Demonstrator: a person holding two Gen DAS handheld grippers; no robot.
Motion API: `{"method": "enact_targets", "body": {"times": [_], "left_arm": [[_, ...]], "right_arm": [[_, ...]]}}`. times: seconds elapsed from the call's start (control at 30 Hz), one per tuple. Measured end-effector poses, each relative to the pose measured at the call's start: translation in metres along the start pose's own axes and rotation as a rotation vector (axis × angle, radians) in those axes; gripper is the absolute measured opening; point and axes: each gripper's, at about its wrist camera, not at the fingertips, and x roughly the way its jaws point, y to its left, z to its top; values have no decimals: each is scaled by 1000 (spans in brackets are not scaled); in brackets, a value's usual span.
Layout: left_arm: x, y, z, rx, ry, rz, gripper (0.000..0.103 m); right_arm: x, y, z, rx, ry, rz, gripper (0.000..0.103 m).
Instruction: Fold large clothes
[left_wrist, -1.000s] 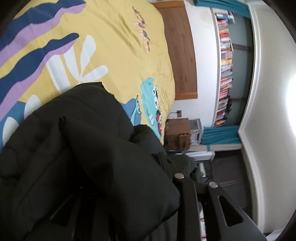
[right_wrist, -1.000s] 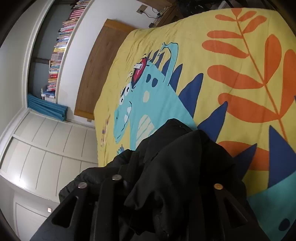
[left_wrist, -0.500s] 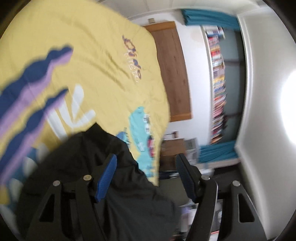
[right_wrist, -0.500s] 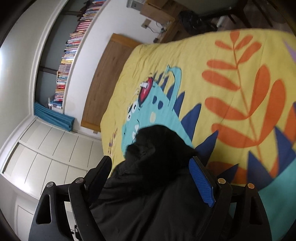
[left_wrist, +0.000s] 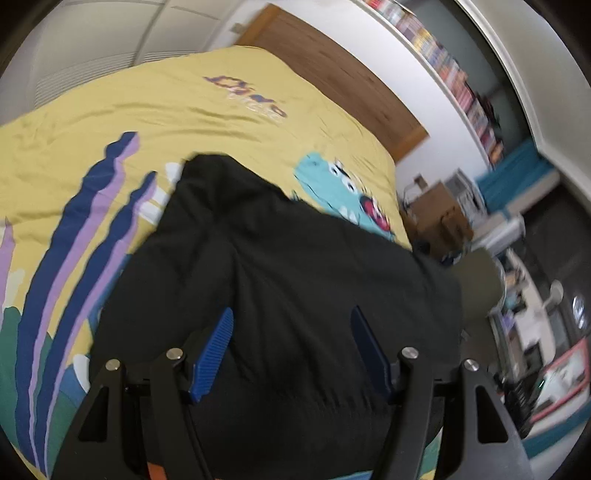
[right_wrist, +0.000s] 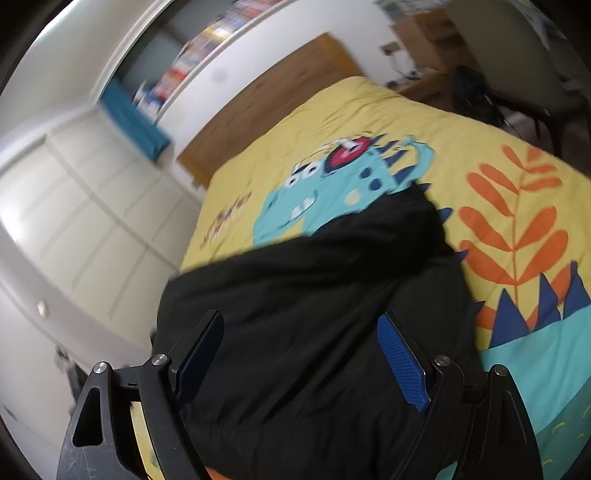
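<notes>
Overhead, both tongs (left_wrist: 291, 325) (right_wrist: 301, 332) agape, tilted down above black jacket (left_wrist: 280, 266).

Black jacket (left_wrist: 295, 280) on yellow dinosaur-print bedspread (left_wrist: 110, 122)

Left wrist view: looks down past its fingers, close above the black coat (left_wrist: 295, 266).
Right wrist view: same downward tilt, equally near.
Shared: coat, yellow bedspread (right_wrist: 369, 110), headboard (left_wrist: 332, 70).
</notes>
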Motion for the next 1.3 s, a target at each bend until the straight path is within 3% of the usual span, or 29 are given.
{"method": "enact_targets", "body": {"times": [0.3, 0.43, 0.87, 1.3], "left_arm": [[31, -84, -39, 238, -10, 57, 65], [55, -111, -45, 324, 0, 84, 65], [100, -117, -53, 379, 23, 160, 65], [106, -119, -52, 391, 29, 187, 65]], "right_arm": [[53, 86, -43, -297, 55, -14, 85], [83, 97, -55, -360, 74, -28, 85], [121, 69, -49, -346, 87, -75, 85], [113, 28, -31, -247, 71, -150, 84]]}}
